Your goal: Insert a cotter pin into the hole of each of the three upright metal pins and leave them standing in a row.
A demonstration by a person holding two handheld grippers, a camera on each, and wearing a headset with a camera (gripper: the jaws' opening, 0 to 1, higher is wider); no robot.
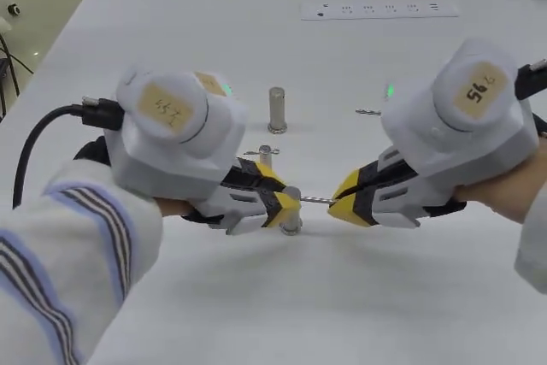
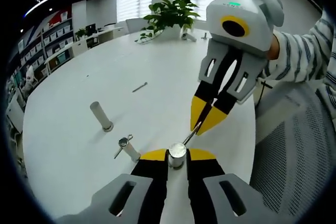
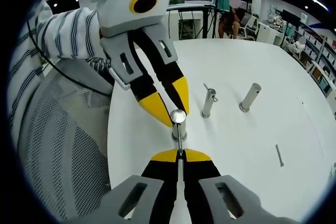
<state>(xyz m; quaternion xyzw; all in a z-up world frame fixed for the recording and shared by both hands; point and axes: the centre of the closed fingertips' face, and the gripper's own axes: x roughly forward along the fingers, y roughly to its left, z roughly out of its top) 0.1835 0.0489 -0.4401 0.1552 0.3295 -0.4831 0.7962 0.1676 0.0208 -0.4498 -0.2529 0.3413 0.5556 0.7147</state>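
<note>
Steadying the nearest metal pin [image 2: 177,155] with my left gripper [image 1: 284,204], jaws clamped around its top, I hold the cotter pin [image 1: 317,201] level on its right side, pinched in the closed jaws of my right gripper [image 1: 344,203]. Its free end reaches the pin's side, but I cannot tell whether the tip has entered the hole. The risk, as I judge it, is misalignment. If the cotter pin comes in a little high, low or skewed, it may skid off the round steel, bend, or tip the pin should my left hold be slack. My left jaws crowd the pin's top and may mask the hole, so I could be aiming half blind. A hard shove might also disturb the middle pin [image 1: 265,157], just beyond the nearest pin. The only receptacles in play are the pins' own holes. The middle pin already carries a cotter pin through its head, and the far pin [image 1: 276,108], upright farther beyond, carries none that I can see. A spare cotter pin [image 1: 367,112] lies flat on the counter [image 1: 256,297], beyond and to the right of the nearest pin.
</note>
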